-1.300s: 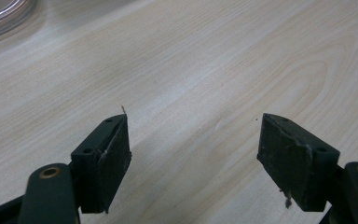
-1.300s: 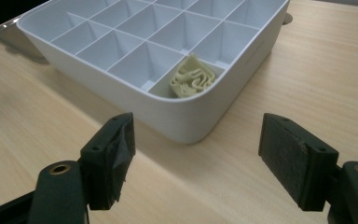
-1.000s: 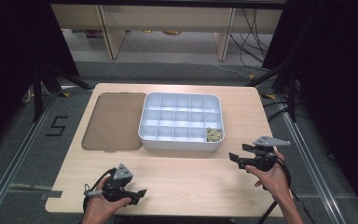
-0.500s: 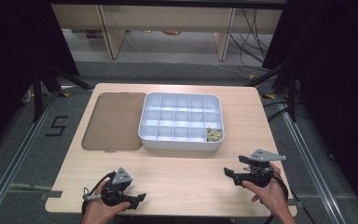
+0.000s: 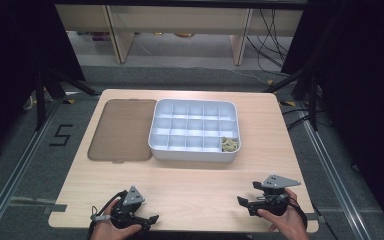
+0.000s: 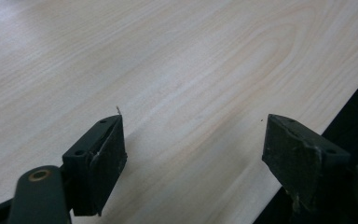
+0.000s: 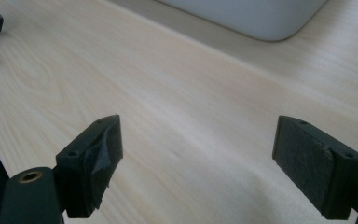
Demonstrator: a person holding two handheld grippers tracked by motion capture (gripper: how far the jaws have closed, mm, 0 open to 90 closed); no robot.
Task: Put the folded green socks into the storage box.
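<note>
A white tray [image 5: 192, 151] with several compartments stands mid-table, and small yellowish pieces [image 5: 229, 144] lie in its front right compartment. My left gripper [image 5: 149, 221] rests near the table's front edge at the left, pointing right. Its jaws [image 6: 193, 126] have just been opening and stand open over bare wood, nothing between them. My right gripper [image 5: 244, 204] is low at the front right, pointing left. It is open [image 7: 198, 126], its jaws also just having opened, with nothing between them. The tray's corner [image 7: 251, 16] lies beyond it.
A flat brown lid [image 5: 122, 130] lies on the light wooden table [image 5: 195, 185], touching the tray's left side. The table's front edge is just beside my left gripper's jaw. Floor, rails and cables surround the table.
My right hand has moved toward the table's front edge and down, away from the tray. Its jaws look wider apart. The left hand has barely shifted.
</note>
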